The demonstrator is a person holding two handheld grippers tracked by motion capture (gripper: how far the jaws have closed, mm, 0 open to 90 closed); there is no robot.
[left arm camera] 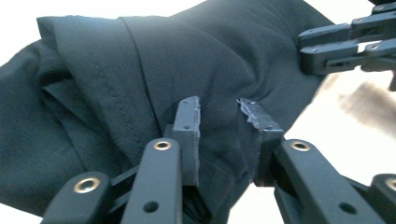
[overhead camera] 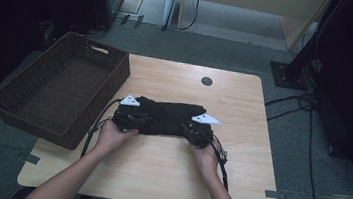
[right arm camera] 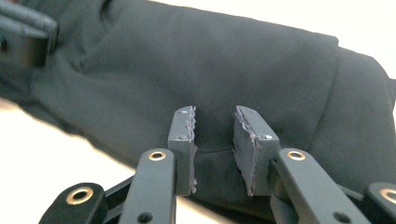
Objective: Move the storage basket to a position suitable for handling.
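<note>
1. Lying across the middle of the wooden table (overhead camera: 238, 157) is a black garment (overhead camera: 170, 113), bunched into a rough folded bundle; both grippers are working at its near edge, as the high view shows

2. The left gripper (left arm camera: 219, 133) is standing with its jaws partly apart; a ridge of the dark cloth is rising between them, and the cloth appears to be touching the pads (left arm camera: 195, 135), though whether it is being pinched firmly cannot be told

3. The right gripper (right arm camera: 214, 147) is likewise holding its jaws partly apart, with the garment's near edge lying in the gap; the pads (right arm camera: 187, 140) are not yet pressing on it, so no hold is established on that side

4. The woven basket (overhead camera: 8, 103) is sitting at the left edge of the table, overhanging it, well apart from the garment; its interior is showing no cloth

5. Judging progress: the garment is looking already gathered or partly folded, with seams and layered flaps showing in the left gripper view; both hands (overhead camera: 114, 138) are being set for a two-point pick-up at its near edge

6. Remaining, as a judgement: both jaws are needing to close on the cloth, after which the bundle is either being folded further or being carried to the basket; nothing is yet stowed
</note>
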